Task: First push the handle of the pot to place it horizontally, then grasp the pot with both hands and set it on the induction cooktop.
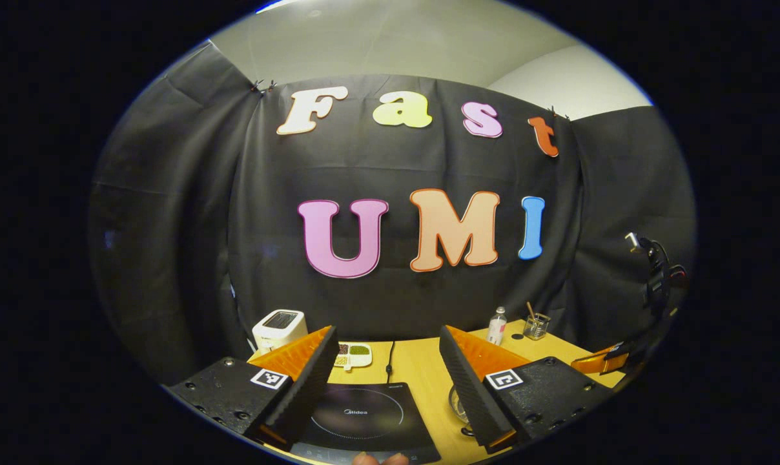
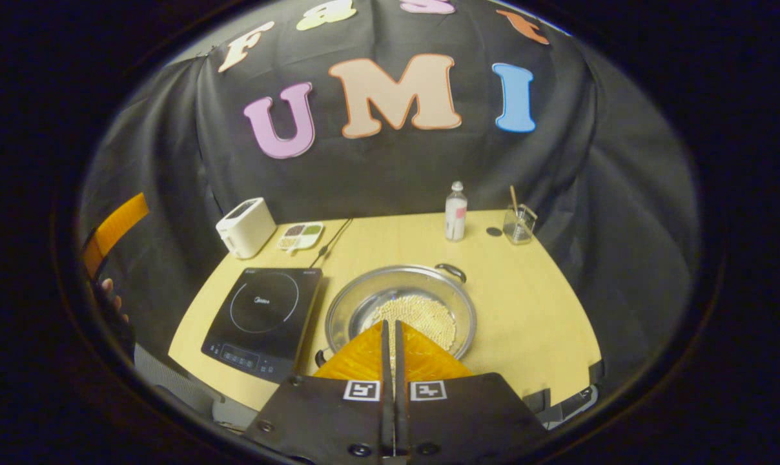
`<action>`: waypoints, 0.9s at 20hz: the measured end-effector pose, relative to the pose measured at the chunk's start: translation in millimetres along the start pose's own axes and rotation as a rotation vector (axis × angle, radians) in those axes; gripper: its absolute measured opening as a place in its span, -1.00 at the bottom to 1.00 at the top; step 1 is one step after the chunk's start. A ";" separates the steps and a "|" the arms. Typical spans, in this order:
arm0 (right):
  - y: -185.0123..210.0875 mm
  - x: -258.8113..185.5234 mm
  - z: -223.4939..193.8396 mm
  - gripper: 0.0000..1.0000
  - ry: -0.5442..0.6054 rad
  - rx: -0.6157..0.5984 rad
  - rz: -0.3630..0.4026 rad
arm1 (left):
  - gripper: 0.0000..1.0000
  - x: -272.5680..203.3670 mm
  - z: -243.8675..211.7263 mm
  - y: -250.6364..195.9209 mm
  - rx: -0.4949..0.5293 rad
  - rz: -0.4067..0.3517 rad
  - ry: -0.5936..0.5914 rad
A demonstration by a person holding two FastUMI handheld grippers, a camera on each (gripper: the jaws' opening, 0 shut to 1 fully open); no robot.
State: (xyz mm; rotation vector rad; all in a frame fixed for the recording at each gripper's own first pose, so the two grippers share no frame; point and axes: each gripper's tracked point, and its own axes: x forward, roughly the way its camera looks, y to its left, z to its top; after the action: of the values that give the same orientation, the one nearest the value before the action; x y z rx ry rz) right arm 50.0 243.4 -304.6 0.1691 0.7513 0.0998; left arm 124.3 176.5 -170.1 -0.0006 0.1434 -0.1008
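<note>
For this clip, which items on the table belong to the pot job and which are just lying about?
Job: pot with pale beads inside, its far handle, induction cooktop, left gripper with jaws apart, right gripper with jaws together.

Lying about: toaster, divided dish, bottle, glass with sticks.

The right gripper (image 2: pixel 390 336) hangs above the near side of the pot (image 2: pixel 401 315), its two fingers pressed together with nothing between them. The pot stands near the middle of the table (image 2: pixel 545 310), holding small pale beads (image 2: pixel 422 313); one handle (image 2: pixel 451 271) points toward the far right, the other (image 2: pixel 322 356) toward the near left. The induction cooktop (image 2: pixel 264 321) lies just beside the pot, at the table's left edge. Along the far edge stand a toaster (image 2: pixel 245 227), a divided dish (image 2: pixel 301 235), a bottle (image 2: pixel 455 212) and a glass (image 2: pixel 518 224). The other gripper (image 2: pixel 112 232) shows at the far left.
</note>
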 end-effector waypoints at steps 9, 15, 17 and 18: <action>28.5 36.4 -83.6 -0.95 0.240 0.043 0.058 | 0.91 -12.1 -28.2 28.0 -0.035 0.064 0.059; 41.3 55.5 -124.2 -0.94 0.352 0.042 0.061 | 0.83 -27.1 -43.5 51.6 -0.037 0.113 0.085; 44.8 60.0 -138.2 -0.94 0.387 0.024 0.060 | 0.91 -30.0 -45.8 58.0 -0.041 0.127 0.088; 43.5 62.7 -144.8 -0.94 0.402 0.005 0.053 | 0.92 -32.5 -46.0 61.0 -0.044 0.136 0.086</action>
State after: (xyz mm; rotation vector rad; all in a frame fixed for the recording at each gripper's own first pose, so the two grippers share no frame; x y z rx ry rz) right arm -5.1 312.5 -442.4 0.1756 1.1481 0.1855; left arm 91.9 240.8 -211.5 -0.0300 0.2312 0.0381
